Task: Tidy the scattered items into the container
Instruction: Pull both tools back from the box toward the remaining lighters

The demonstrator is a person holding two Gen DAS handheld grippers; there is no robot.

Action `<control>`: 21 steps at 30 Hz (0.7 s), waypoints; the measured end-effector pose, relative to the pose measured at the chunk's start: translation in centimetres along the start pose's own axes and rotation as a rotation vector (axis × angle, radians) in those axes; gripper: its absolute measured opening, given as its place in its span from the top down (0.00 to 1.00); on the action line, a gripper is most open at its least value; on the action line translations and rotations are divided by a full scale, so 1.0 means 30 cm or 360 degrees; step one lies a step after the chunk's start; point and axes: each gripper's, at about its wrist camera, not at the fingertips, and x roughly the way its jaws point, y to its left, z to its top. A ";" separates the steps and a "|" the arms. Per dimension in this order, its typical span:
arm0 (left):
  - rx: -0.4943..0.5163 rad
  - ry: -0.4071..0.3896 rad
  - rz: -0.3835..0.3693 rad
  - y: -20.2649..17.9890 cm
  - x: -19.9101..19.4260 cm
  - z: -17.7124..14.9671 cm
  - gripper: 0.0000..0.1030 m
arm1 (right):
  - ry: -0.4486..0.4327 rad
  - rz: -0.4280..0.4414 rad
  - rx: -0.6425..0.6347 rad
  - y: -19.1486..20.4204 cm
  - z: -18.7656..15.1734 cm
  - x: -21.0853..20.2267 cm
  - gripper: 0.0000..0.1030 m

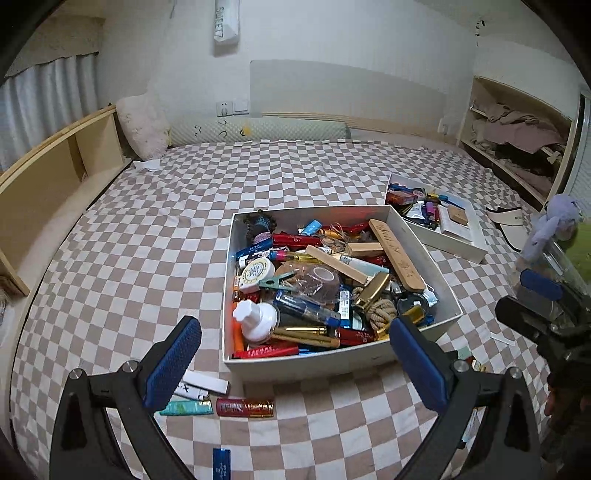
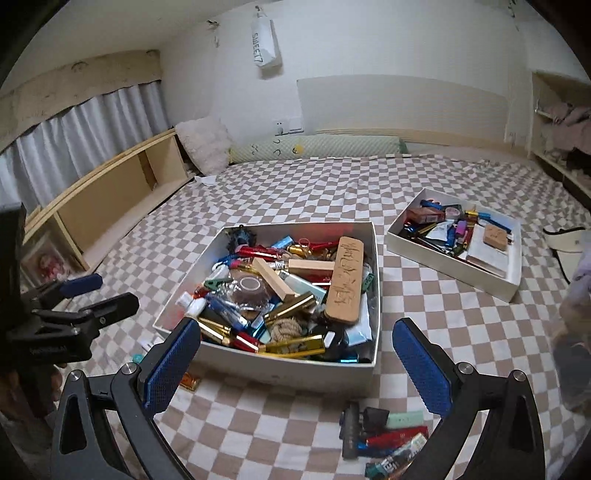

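A: Where's the white box (image 1: 332, 360)?
B: On the checkered bedspread (image 1: 147, 229), heaped with tubes, lighters and wooden blocks.
A: Strays?
B: A red tube (image 1: 245, 407) just before its front wall.
A: Grippers?
B: Left gripper (image 1: 295, 358) and right gripper (image 2: 295, 360) both spread wide, empty.

A: Bedding? 
B: One bed (image 1: 155, 236) under a brown-and-white checked sheet. At its far edge, a fluffy white pillow (image 1: 142, 125) on the left, and just beside it a long pale-green bolster (image 1: 258, 130) printed with small faces, lying along the wall.

A: Walls and fittings? 
B: White paper bag (image 1: 226, 22) lettered "SWEET7", hung high on the far wall. White switch plates (image 1: 232, 108) above the bolster. Grey-white curtain (image 1: 44, 96), far left. Low wooden shelf unit (image 1: 55, 162) along the bed's left side.

A: Right side? 
B: Open wardrobe (image 1: 517, 136) holding heaped clothes, far right. White visor cap (image 1: 506, 221) on the sheet near it.
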 end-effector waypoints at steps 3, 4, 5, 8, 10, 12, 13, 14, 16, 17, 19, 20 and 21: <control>0.0003 0.0002 -0.0005 -0.005 -0.016 -0.030 0.00 | -0.0023 0.0004 0.0006 0.011 -0.024 -0.024 0.00; 0.0003 0.0002 -0.0006 -0.006 -0.021 -0.038 0.00 | -0.0028 0.0003 0.0009 0.013 -0.029 -0.031 0.00; 0.0002 0.0003 -0.0008 -0.006 -0.025 -0.045 0.00 | -0.0035 0.0001 0.0011 0.016 -0.036 -0.038 0.00; 0.0003 0.0008 -0.0023 -0.007 -0.037 -0.066 0.00 | -0.0045 -0.0020 0.0021 0.021 -0.052 -0.054 0.00; 0.0010 0.0011 -0.0028 -0.008 -0.043 -0.075 0.00 | -0.0039 -0.0026 0.0025 0.021 -0.060 -0.059 0.00; 0.0007 0.0011 -0.0029 -0.006 -0.048 -0.083 0.00 | -0.0036 -0.0036 0.0029 0.020 -0.069 -0.064 0.00; 0.0005 0.0012 -0.0029 -0.005 -0.050 -0.087 0.00 | -0.0035 -0.0040 0.0031 0.019 -0.075 -0.067 0.00; 0.0003 0.0013 -0.0029 -0.005 -0.053 -0.092 0.00 | -0.0032 -0.0042 0.0034 0.018 -0.081 -0.068 0.00; 0.0004 0.0013 -0.0032 -0.004 -0.058 -0.098 0.00 | -0.0026 -0.0048 0.0037 0.016 -0.093 -0.071 0.00; 0.0005 0.0012 -0.0032 -0.003 -0.060 -0.101 0.00 | -0.0022 -0.0051 0.0038 0.016 -0.099 -0.072 0.00; 0.0006 0.0009 -0.0038 0.002 -0.063 -0.108 0.00 | -0.0019 -0.0052 0.0034 0.018 -0.112 -0.077 0.00; 0.0007 -0.0001 -0.0040 0.005 -0.067 -0.115 0.00 | -0.0020 -0.0053 0.0033 0.019 -0.116 -0.079 0.00; 0.0008 -0.0018 -0.0039 0.008 -0.073 -0.124 0.00 | -0.0024 -0.0054 0.0031 0.020 -0.121 -0.081 0.00</control>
